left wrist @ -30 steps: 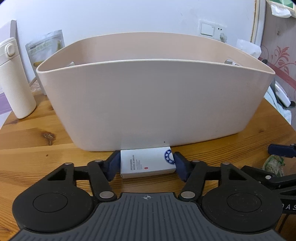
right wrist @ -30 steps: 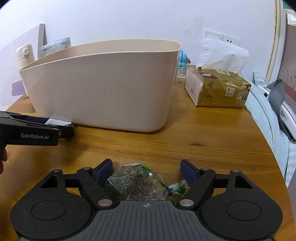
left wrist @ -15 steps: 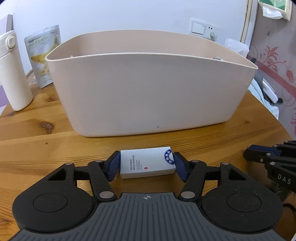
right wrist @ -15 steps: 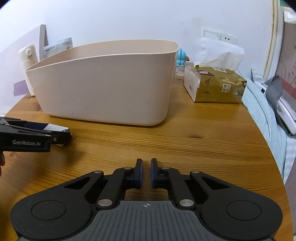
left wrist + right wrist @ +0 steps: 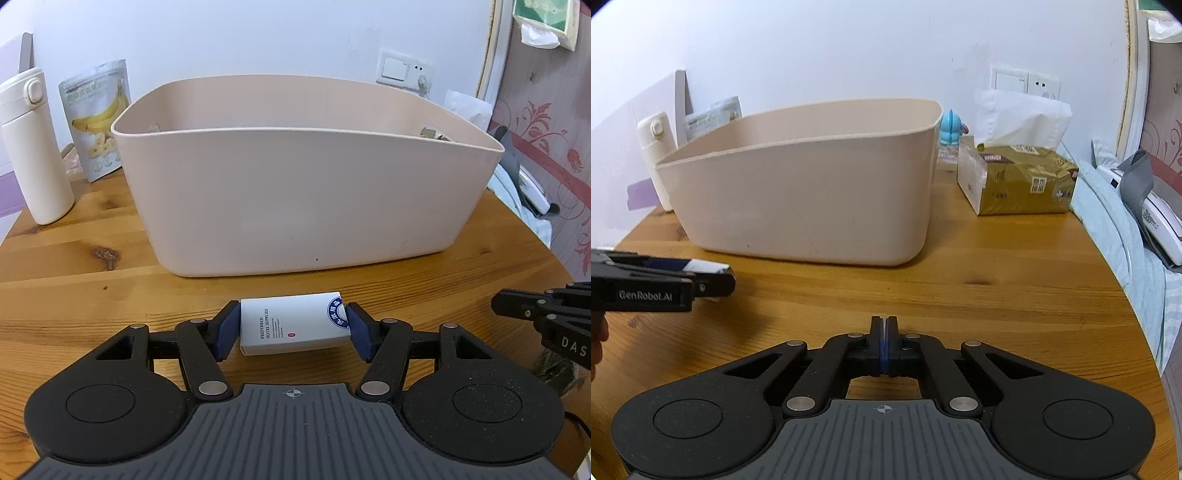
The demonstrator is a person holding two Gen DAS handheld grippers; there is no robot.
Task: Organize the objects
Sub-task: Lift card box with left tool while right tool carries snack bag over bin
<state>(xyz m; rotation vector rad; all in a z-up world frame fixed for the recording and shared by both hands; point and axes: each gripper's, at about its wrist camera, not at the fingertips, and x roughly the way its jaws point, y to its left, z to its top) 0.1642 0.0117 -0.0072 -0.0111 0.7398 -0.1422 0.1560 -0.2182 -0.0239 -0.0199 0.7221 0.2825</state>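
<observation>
- A round wooden table (image 5: 997, 280) filled the lower part of both views and carried everything listed here.
- A large beige plastic bin (image 5: 306, 199) sat on the table toward the wall, open at the top, its long side facing the left wrist camera. Little of its inside showed.
- A gold tissue pack (image 5: 1019, 184) lay to the right of the bin, apart from it, with white tissue standing up from its top.
- A tall white flask (image 5: 35, 147) stood upright at the bin's left end, and a banana snack pouch (image 5: 98, 114) leaned just behind it, near the wall.
- The left gripper (image 5: 291, 325) hovered over the table in front of the bin, its blue-padded jaws pinching a small white box by its two short ends.
- The small white box (image 5: 291, 326) was held flat, apparently just above the wood and near the bin's front wall but not touching it. Its long axis ran left to right, across the jaws and parallel to the bin's front. Its printed top faced up, with a blue round emblem at the right end.
- The right gripper (image 5: 884, 343) hung low over bare table to the right of the left one, its jaws pressed together with nothing between them.
- A small blue figurine (image 5: 951, 127) stood behind the bin's right end.
</observation>
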